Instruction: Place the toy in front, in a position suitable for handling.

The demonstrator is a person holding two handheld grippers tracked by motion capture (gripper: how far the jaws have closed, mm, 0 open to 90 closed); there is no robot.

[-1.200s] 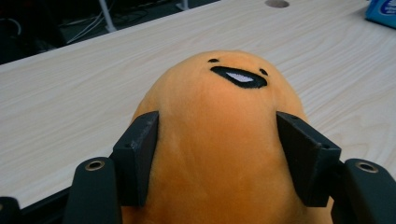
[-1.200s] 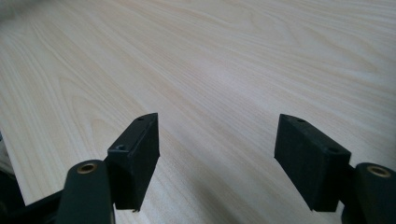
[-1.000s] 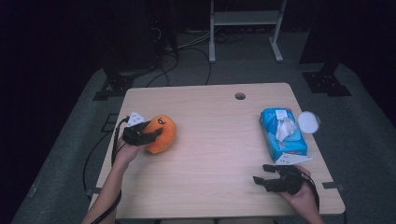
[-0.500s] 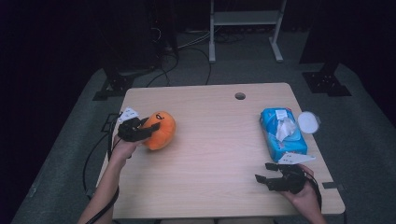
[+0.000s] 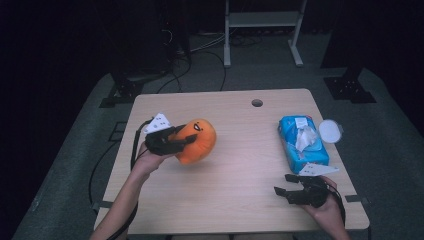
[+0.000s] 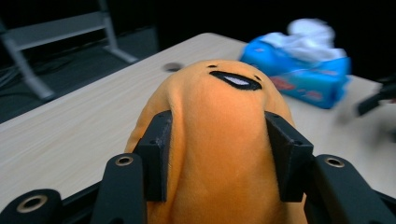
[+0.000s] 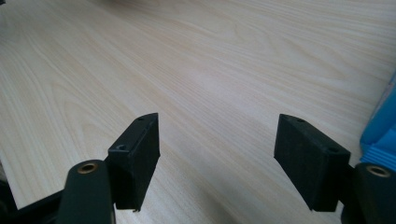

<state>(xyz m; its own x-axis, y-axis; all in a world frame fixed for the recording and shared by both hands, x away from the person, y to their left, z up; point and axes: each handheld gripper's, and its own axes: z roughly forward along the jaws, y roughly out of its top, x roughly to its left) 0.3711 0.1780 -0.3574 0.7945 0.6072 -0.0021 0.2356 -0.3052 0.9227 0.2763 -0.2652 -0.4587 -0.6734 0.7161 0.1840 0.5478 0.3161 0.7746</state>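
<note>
An orange plush toy (image 5: 199, 141) with a small stitched face hangs a little above the left part of the wooden table (image 5: 240, 195). My left gripper (image 5: 183, 142) is shut on it from the left. In the left gripper view the two black pads (image 6: 157, 158) press dents into the sides of the plush toy (image 6: 219, 126). My right gripper (image 5: 284, 192) rests low near the front right edge, pointing left. In the right gripper view the right gripper (image 7: 217, 156) is open, with bare wood between its jaws.
A blue pack of wet wipes (image 5: 302, 145) with a white tissue sticking out lies at the right side, also seen as the blue pack (image 6: 303, 74) beyond the plush. A round white lid (image 5: 330, 131) sits beside it. A cable hole (image 5: 257, 103) is near the far edge.
My left gripper has lifted the plush toy off the table and carried it to the right, toward the middle. The right gripper has stayed where it was.
</note>
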